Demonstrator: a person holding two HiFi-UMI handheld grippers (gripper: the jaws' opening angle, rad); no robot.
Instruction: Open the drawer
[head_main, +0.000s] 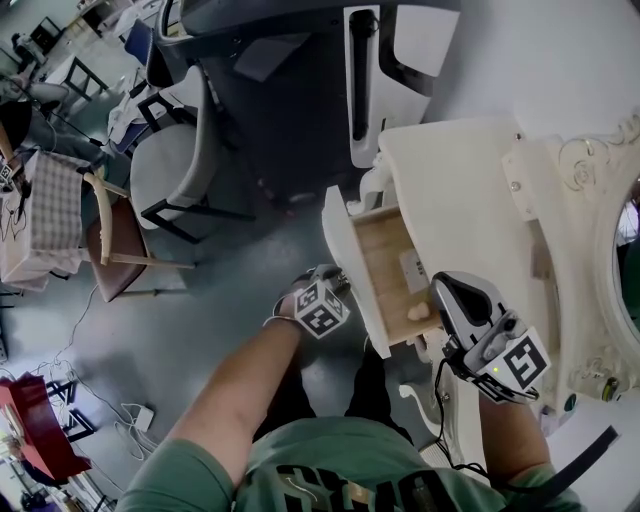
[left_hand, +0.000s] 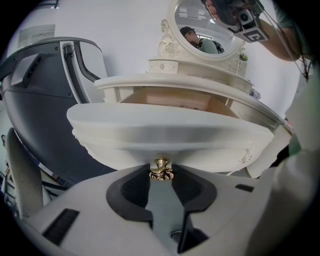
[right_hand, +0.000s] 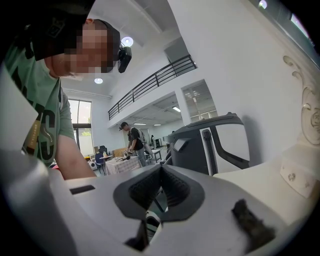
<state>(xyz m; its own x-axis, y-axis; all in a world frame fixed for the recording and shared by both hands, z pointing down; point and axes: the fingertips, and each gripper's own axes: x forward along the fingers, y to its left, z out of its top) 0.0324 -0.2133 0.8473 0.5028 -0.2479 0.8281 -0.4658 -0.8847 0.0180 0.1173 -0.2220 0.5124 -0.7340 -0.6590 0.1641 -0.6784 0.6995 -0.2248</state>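
A cream dressing table (head_main: 470, 180) stands at the right of the head view. Its drawer (head_main: 385, 270) is pulled out, and the bare wooden inside shows. My left gripper (head_main: 342, 284) is at the curved drawer front (left_hand: 170, 132), shut on the small brass knob (left_hand: 161, 169), which sits pinched between the dark pads. My right gripper (head_main: 445, 290) hovers over the table edge beside the open drawer. Its pads (right_hand: 172, 187) meet at the tips with nothing between them, and it points out into the room.
A large grey and white machine (head_main: 300, 80) stands just beyond the drawer. Chairs (head_main: 170, 170) and a wooden chair (head_main: 110, 250) are on the floor to the left. An oval mirror (left_hand: 207, 30) rises at the back of the table. Cables lie on the floor (head_main: 130, 415).
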